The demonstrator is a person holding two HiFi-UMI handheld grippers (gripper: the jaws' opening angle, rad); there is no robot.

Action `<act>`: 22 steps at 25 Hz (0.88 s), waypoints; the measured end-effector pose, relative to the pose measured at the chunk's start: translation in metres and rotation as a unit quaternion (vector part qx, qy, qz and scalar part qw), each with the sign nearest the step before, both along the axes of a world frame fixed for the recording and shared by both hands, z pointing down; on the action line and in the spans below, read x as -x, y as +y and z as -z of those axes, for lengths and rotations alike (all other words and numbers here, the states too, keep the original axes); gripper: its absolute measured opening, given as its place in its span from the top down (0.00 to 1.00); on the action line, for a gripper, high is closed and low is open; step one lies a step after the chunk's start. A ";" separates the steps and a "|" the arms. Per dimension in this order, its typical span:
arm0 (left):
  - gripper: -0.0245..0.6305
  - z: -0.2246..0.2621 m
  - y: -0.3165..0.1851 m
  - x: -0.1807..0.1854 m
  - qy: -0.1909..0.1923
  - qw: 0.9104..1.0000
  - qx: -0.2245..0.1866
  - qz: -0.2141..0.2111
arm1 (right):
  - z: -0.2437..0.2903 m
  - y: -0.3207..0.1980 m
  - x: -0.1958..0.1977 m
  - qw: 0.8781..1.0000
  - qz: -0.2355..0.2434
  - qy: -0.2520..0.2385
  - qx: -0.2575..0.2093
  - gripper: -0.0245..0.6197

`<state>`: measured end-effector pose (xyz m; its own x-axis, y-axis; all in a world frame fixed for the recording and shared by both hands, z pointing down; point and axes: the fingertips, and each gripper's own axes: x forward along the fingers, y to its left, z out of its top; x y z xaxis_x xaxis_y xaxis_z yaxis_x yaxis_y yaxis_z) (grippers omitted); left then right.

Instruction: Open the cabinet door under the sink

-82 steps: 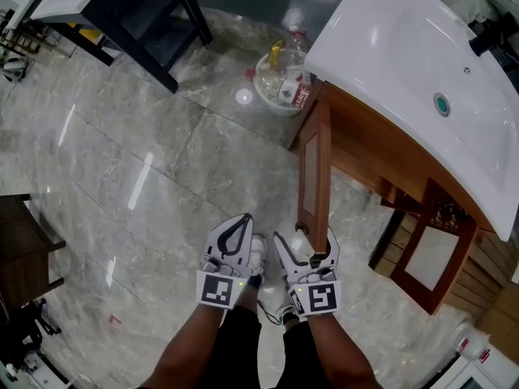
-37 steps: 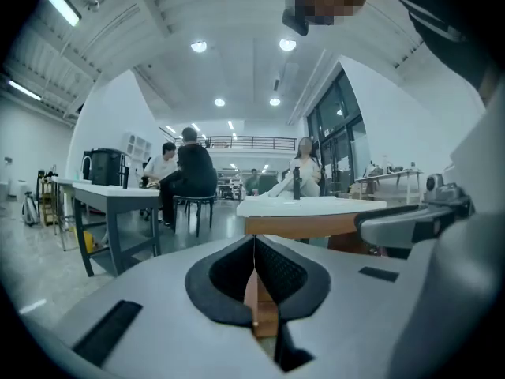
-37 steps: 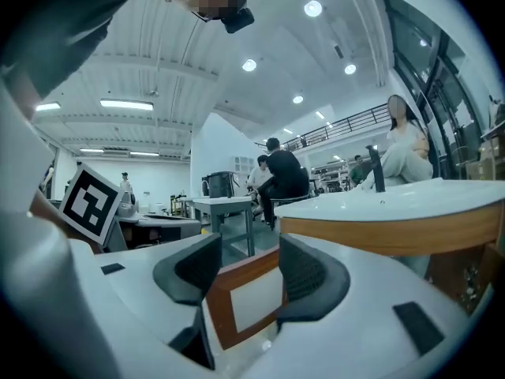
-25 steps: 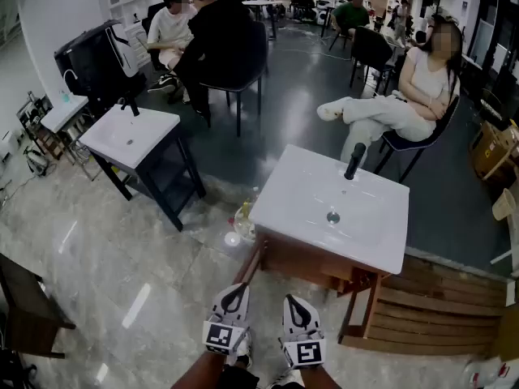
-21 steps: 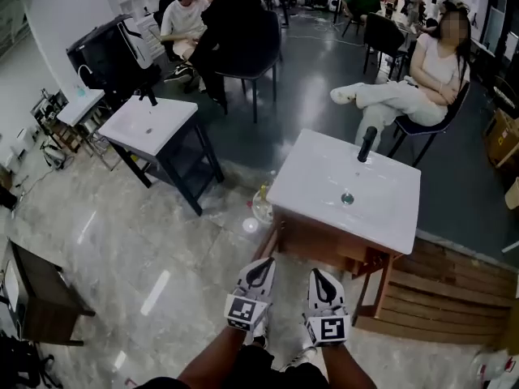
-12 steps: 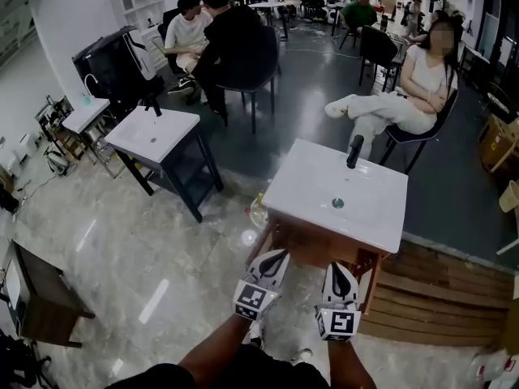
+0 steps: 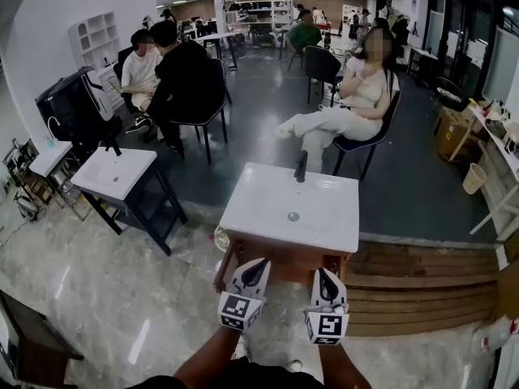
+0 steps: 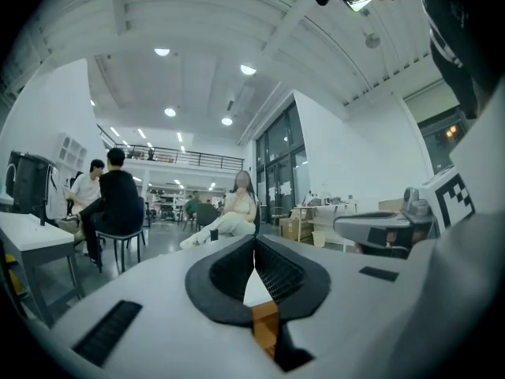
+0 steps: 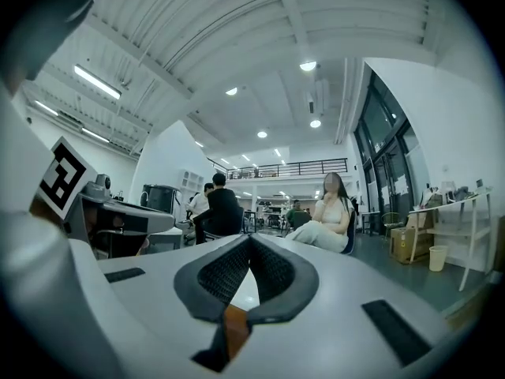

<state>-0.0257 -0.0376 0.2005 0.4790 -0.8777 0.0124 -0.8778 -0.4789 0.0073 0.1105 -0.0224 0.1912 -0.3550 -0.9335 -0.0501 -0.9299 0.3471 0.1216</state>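
The white sink basin (image 7: pixel 292 209) with its black tap (image 7: pixel 301 167) sits on a wooden cabinet (image 7: pixel 280 264) at the centre of the head view. The cabinet's left door (image 7: pixel 222 269) stands swung outward, seen edge-on. My left gripper (image 7: pixel 260 264) and right gripper (image 7: pixel 323 275) are held level, side by side in front of the cabinet and apart from it. Both are shut with nothing between the jaws. In the left gripper view the gripper (image 8: pixel 254 240) shows meeting tips, and the right gripper (image 9: pixel 250 238) does the same in its own view.
A second white sink on a dark stand (image 7: pixel 108 174) is to the left. A bowl of bottles (image 7: pixel 220 238) lies by the cabinet's left corner. A slatted wooden platform (image 7: pixel 422 286) runs to the right. Seated people on chairs (image 7: pixel 340 104) are behind the sink.
Both grippers have risen from near the floor by the open door to level in front of the cabinet. The head view has lifted, so the sink sits farther off and more of the room shows.
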 end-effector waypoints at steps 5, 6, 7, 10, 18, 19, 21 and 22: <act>0.93 0.008 -0.003 -0.003 -0.008 1.000 -0.011 -0.007 | 0.012 0.003 0.004 1.000 0.003 0.009 -0.012 0.92; 0.93 0.009 -0.003 -0.004 -0.010 1.000 -0.013 -0.009 | 0.014 0.004 0.005 1.000 0.002 0.011 -0.014 0.92; 0.93 0.011 -0.003 -0.004 -0.010 1.000 -0.016 -0.010 | 0.016 0.004 0.006 1.000 0.001 0.012 -0.016 0.92; 0.93 0.015 -0.006 -0.004 -0.010 1.000 -0.019 -0.012 | 0.024 0.000 0.006 1.000 -0.003 0.010 -0.023 0.92; 0.93 0.025 -0.013 -0.006 -0.015 0.999 -0.032 -0.020 | 0.037 -0.003 0.007 0.999 -0.004 0.011 -0.039 0.92; 0.93 0.024 -0.014 -0.007 -0.016 0.999 -0.033 -0.022 | 0.037 -0.004 0.008 0.999 -0.004 0.012 -0.040 0.92; 0.93 0.024 -0.015 -0.007 -0.017 0.999 -0.034 -0.023 | 0.037 -0.005 0.008 0.999 -0.005 0.014 -0.041 0.92; 0.93 0.025 -0.016 -0.008 -0.016 0.999 -0.035 -0.023 | 0.038 -0.006 0.008 0.999 -0.005 0.015 -0.041 0.92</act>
